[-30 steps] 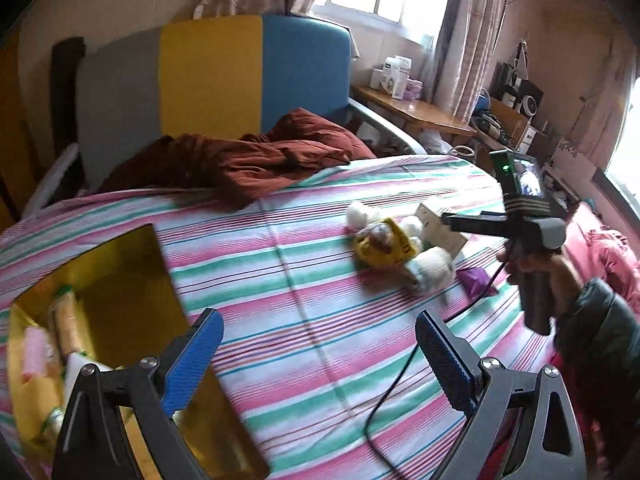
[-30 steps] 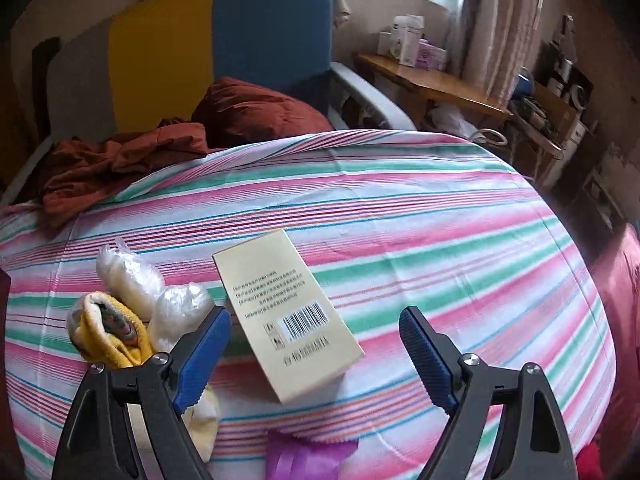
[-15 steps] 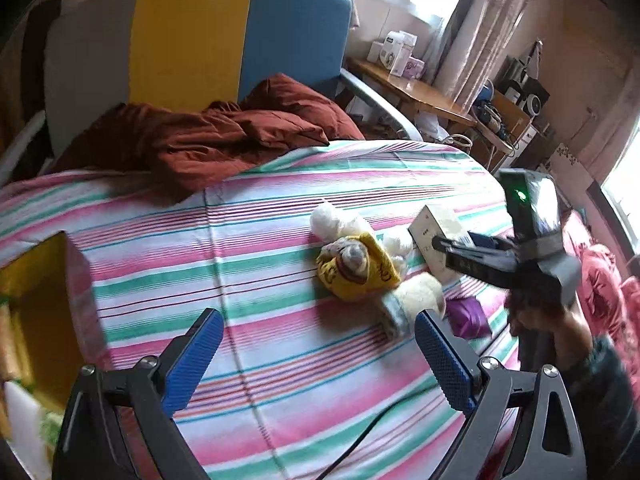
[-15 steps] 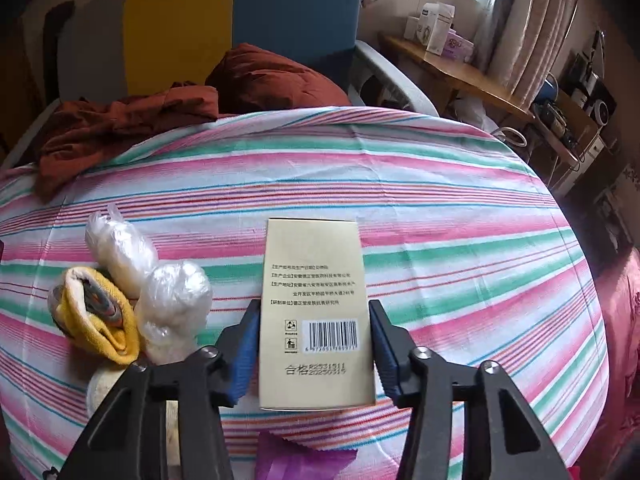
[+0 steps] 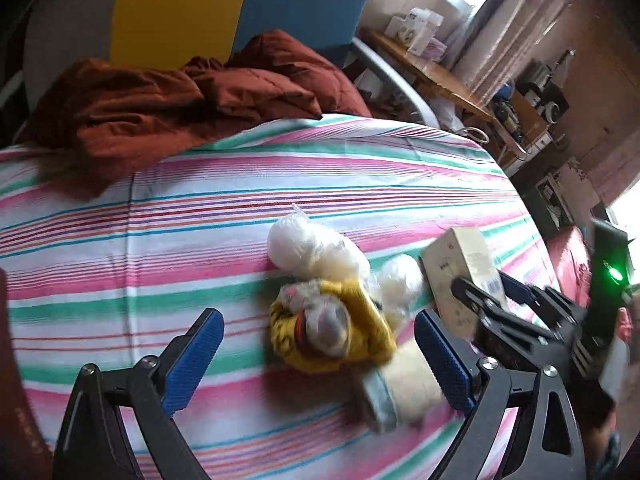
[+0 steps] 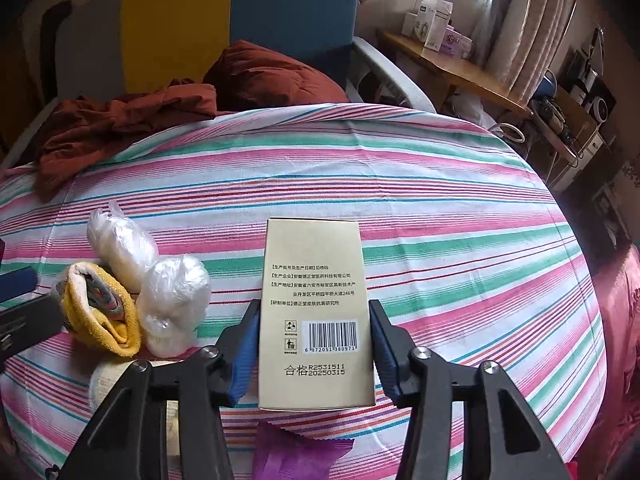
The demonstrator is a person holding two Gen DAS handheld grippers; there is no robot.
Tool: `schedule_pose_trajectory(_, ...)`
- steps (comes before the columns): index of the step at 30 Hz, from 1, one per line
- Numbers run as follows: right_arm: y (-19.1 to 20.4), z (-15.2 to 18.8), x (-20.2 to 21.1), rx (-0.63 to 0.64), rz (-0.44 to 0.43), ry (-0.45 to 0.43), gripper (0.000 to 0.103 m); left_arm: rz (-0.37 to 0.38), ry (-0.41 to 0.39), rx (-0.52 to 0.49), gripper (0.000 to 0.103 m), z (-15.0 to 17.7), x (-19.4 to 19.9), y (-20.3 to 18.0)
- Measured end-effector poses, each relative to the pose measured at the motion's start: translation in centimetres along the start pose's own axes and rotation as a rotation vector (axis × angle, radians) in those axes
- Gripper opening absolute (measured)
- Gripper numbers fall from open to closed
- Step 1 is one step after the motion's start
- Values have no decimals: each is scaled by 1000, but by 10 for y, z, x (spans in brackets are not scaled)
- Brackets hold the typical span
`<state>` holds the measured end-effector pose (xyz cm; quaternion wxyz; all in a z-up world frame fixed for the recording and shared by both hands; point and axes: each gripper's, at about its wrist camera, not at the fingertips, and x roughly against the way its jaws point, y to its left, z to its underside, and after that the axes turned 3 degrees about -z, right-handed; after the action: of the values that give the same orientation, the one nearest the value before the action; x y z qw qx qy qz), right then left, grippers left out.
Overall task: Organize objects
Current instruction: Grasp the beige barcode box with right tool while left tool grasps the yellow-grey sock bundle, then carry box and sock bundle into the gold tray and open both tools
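Striped bedsheet [image 6: 440, 208] meets a rust-red quilt [image 6: 132, 128] beneath curtains [image 6: 528, 28].

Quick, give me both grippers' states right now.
Left gripper: open, holding nothing, over the yellow sock bundle.
Right gripper: shut on the beige box.

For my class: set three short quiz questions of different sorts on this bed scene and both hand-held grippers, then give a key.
1. True or false: the right hand-held gripper is shut on the beige box.
2. What lies between the left hand-held gripper pads? A) purple packet B) yellow sock bundle C) red quilt
3. Fill in: the bedsheet pattern is ____.

Key: 1 true; 2 B; 3 striped.
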<state>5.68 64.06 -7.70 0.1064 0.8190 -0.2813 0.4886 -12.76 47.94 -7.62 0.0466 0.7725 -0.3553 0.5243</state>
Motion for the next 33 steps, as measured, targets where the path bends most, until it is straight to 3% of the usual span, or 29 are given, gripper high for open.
schedule_pose_trajectory(5,1,1,-2,11,8,3,51,-47,80,-1,96,0,-33,4)
schedule_pose_trajectory(7,0,1,-1,11,15,-1,51,-40,41,-21,92,4,-33,5)
schedule_pose_trajectory(8,0,1,-1,9,17,-5,51,-54,32,-45,84,6,-32,4)
schedule_pose_trajectory(10,-2,1,2,-1,13,-24,51,-43,27,-50,59,8,-28,5)
schedule_pose_trajectory(11,-5,0,6,-15,8,-42,51,-30,38,-49,53,9,-26,7)
schedule_pose_trajectory(18,-25,-4,25,-111,-54,-136,51,-34,32,-40,51,27,-6,26)
schedule_pose_trajectory(22,-17,-3,32,-97,-100,-163,51,-73,15,-67,51,43,8,30)
schedule_pose_trajectory(33,7,6,49,-46,-105,-203,51,-107,-133,-117,51,78,85,38)
